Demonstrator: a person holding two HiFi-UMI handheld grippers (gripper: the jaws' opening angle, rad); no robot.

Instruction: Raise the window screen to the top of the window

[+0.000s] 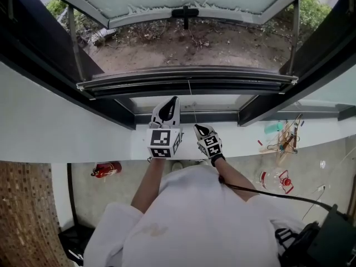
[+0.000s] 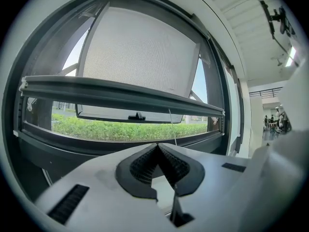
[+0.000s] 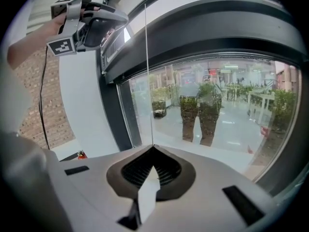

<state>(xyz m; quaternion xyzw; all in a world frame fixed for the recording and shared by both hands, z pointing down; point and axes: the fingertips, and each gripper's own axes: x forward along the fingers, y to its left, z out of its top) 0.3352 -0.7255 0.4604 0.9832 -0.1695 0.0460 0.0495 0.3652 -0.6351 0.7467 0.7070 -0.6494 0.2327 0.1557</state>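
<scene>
The left forearm (image 1: 149, 183) and right forearm (image 1: 236, 177) reach forward, bare, out of white sleeves (image 1: 189, 221). The left gripper (image 1: 173, 101) sits just left of the right gripper (image 1: 198, 128) and a little ahead of it. It points nearly level, jaws pressed together with nothing between them. The right gripper tilts downward, its jaws closed on a thin cord (image 3: 146, 76) that rises straight from their tips.

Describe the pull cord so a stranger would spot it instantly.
Find the open window, then the grey bar running across it. From that bar's middle a cord drops straight into the shut right hand-held gripper. It is the only hair-thin line there; everything around it is broad and solid.
</scene>
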